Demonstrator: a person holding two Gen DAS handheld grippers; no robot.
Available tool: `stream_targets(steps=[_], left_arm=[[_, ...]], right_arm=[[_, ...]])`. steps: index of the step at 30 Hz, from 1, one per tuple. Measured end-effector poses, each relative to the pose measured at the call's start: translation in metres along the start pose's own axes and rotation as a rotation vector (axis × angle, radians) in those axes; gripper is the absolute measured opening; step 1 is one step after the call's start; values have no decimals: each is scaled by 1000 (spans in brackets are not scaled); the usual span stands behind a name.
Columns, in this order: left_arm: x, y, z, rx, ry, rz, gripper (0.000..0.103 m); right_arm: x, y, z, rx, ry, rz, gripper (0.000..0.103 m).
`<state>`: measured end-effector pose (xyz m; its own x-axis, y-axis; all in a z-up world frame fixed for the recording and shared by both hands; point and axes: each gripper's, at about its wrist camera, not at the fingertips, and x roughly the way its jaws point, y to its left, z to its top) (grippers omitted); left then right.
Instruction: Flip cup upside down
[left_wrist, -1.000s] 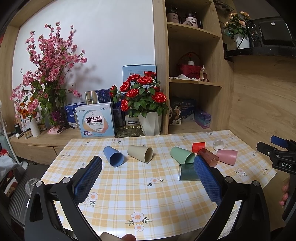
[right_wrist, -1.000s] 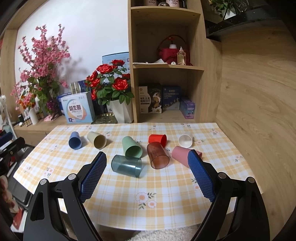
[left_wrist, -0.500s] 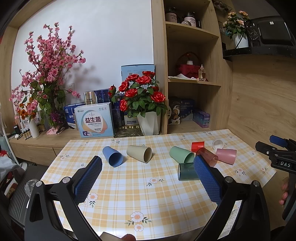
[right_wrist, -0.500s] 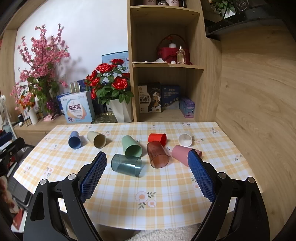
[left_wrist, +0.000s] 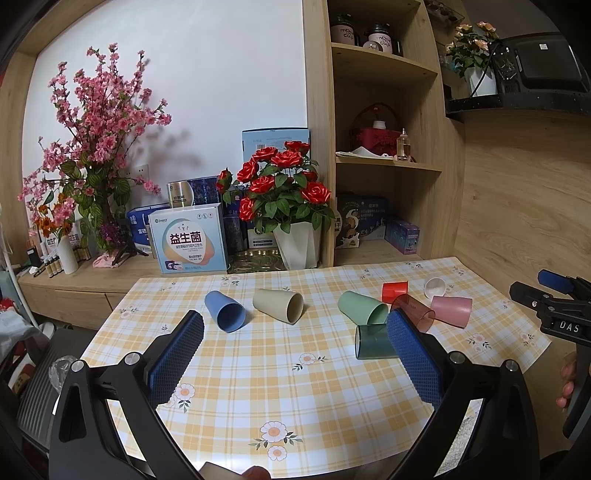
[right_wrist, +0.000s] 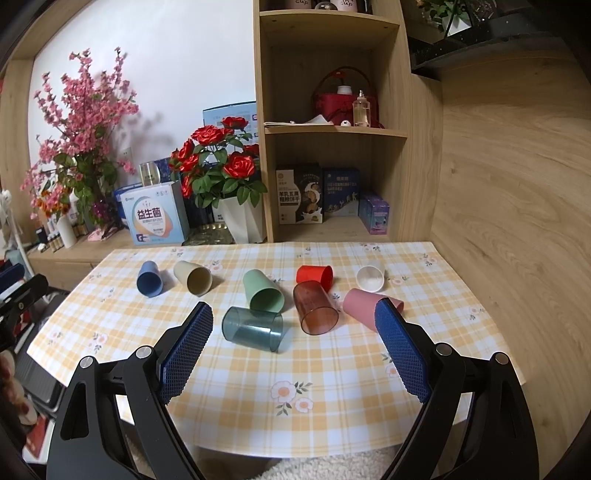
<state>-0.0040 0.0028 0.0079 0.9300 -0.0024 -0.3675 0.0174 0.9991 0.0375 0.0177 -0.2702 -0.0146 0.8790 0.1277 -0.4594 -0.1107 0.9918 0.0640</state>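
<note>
Both tools, left (left_wrist: 293, 332) and right (right_wrist: 293, 321), gape empty short of the worktop (right_wrist: 332, 373); next, reach toward twelve o'clock for a tipped cup (right_wrist: 252, 328).

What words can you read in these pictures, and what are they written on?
"益生菌": white and blue box on the sideboard.
"DAS": right gripper, seen from the left wrist view.
"cup": dark jar on the top shelf.
"羊乳五黑": dark snack box on the low shelf.
Other boxes' print: too small to read.

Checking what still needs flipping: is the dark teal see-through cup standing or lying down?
Lying on its side. The teal cup rests on the checked tablecloth with its open rim facing sideways.
</note>
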Motion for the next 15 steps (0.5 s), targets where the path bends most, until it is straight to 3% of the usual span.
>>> stream_targets(steps=[15], left_arm=[[0,1,-1,-3,1,0,97]], right_arm=[[2,4,2,-5,11,8,86]])
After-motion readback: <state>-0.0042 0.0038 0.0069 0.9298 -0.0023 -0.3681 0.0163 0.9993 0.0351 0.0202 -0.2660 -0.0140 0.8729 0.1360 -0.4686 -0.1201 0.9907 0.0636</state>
